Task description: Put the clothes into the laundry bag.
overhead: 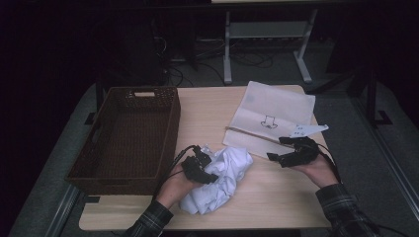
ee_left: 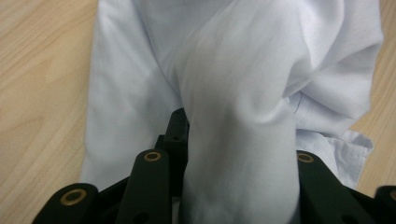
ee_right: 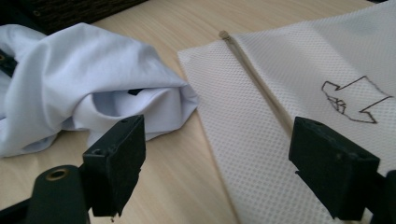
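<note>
From the high view, a brown wicker basket (overhead: 129, 133) stands at the table's (overhead: 276, 202) left, a white mesh bag (overhead: 269, 121) far right. The crumpled white shirt (overhead: 222, 178) lies near the middle, the left gripper (overhead: 200, 168) on its left edge; the right gripper (overhead: 289, 153) hovers just right of it.

The left gripper view shows a fold of shirt (ee_left: 243, 140) pinched between its jaws.

The right gripper view shows its jaws spread and empty, the bag's zipper (ee_right: 254, 74) and printed arrow (ee_right: 355, 100) beyond.

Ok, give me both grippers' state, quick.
Left gripper: shut on the shirt.
Right gripper: open, holding nothing.
</note>
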Demonstrator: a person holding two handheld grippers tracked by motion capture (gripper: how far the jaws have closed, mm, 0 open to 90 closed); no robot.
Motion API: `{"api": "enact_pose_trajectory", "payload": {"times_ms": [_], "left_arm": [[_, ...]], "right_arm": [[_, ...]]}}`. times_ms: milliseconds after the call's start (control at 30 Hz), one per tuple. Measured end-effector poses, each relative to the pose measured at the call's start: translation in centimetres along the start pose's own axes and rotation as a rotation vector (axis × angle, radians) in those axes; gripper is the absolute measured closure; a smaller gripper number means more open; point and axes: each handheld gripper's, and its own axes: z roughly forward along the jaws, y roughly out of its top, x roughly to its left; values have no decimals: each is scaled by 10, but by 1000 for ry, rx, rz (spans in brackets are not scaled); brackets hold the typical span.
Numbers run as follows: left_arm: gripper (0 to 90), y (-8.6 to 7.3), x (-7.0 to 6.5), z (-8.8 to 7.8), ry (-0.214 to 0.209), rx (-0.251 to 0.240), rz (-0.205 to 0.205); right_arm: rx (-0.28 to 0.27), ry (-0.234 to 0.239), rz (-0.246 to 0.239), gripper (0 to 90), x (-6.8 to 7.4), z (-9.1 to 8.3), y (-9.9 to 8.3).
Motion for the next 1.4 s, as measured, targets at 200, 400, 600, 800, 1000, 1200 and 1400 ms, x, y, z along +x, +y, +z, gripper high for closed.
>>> {"api": "enact_pose_trajectory", "payload": {"times_ms": [200,400,600,800,1000,1200,1400], "left_arm": [[635,1,-2,1,22,14,15],[624,1,-3,2,27,14,25],[619,1,-4,2,30,10,28],[617,0,-4,2,29,6,32],[616,-1,-4,3,25,2,31],[617,-2,-4,3,25,-2,30],[617,-2,-3,3,21,-1,27]], "right_arm": [[-6,-15,-7,194,-11,6,6],[9,-29,-18,205,-26,16,15],[33,-57,-22,232,-45,28,25],[38,-55,-3,252,-59,37,26],[22,-54,-18,269,-70,51,24],[43,-55,-4,273,-81,59,16],[82,-36,10,283,-88,69,8]]}}
